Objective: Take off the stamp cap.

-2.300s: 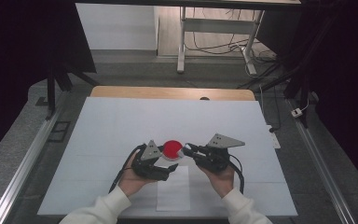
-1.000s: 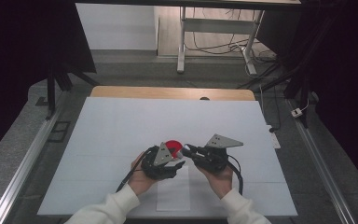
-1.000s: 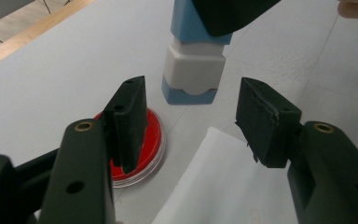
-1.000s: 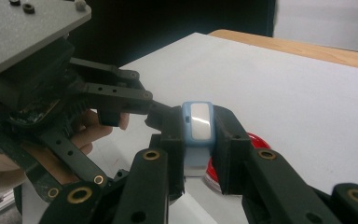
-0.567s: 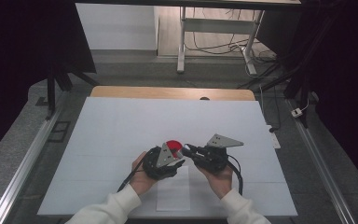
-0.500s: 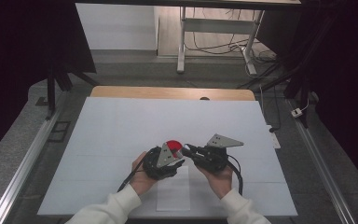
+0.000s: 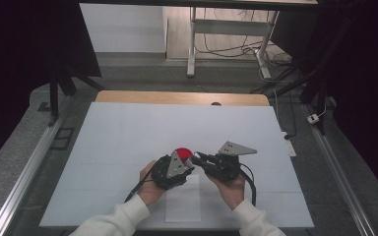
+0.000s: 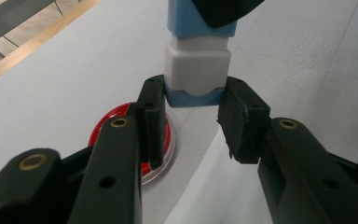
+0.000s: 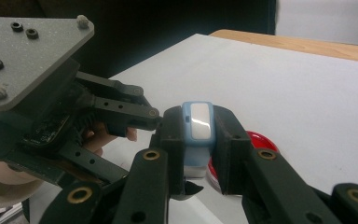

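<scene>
A: What does the right claw hold?

B: It is clenched on a small blue and white block. The block sits between its two jaws, and the pads press on both blue sides.

A: And the left claw?

B: Its jaws have just been closing, with the lower end of the same block between them. In the left gripper view the left pad touches the blue edge of the block and the right pad is against the other corner, so I would say it grasps the block too.

A: So both claws meet at one thing?

B: Yes. In the high view the left claw and the right claw stand tip to tip over the white table, and the block is between them, above the table.

A: What is the red thing?

B: A round red lid with a clear rim. It lies flat on the table, just under and behind the left claw.
</scene>
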A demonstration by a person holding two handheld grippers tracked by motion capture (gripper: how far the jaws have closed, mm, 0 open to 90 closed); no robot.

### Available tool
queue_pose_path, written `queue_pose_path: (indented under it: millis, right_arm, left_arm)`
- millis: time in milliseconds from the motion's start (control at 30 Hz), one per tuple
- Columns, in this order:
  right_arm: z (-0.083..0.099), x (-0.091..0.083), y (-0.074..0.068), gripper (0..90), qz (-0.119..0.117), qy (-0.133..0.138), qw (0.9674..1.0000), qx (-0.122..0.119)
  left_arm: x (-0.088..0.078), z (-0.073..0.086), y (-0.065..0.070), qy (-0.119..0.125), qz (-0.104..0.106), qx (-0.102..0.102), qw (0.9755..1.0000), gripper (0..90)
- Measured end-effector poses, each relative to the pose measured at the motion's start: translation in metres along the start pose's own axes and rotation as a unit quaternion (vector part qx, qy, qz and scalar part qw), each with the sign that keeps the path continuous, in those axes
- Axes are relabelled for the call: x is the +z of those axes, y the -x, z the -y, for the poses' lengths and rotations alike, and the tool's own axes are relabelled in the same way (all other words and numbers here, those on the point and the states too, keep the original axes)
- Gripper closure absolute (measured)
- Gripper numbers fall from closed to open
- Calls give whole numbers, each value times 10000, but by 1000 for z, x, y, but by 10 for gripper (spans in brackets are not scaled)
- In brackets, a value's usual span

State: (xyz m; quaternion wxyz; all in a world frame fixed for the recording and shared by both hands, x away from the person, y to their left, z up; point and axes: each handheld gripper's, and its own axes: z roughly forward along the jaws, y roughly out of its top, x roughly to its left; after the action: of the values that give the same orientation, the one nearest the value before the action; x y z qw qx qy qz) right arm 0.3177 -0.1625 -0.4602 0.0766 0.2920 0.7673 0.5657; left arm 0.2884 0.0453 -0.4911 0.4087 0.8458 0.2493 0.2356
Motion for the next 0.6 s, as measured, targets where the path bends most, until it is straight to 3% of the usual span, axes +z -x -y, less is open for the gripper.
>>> queue_pose_path:
  millis: [600]
  right_arm:
    - [0, 0, -2, 753, 61, -3, 10000, -23]
  left_arm:
    - [1, 1, 0, -27, 10, 67, 10000, 649]
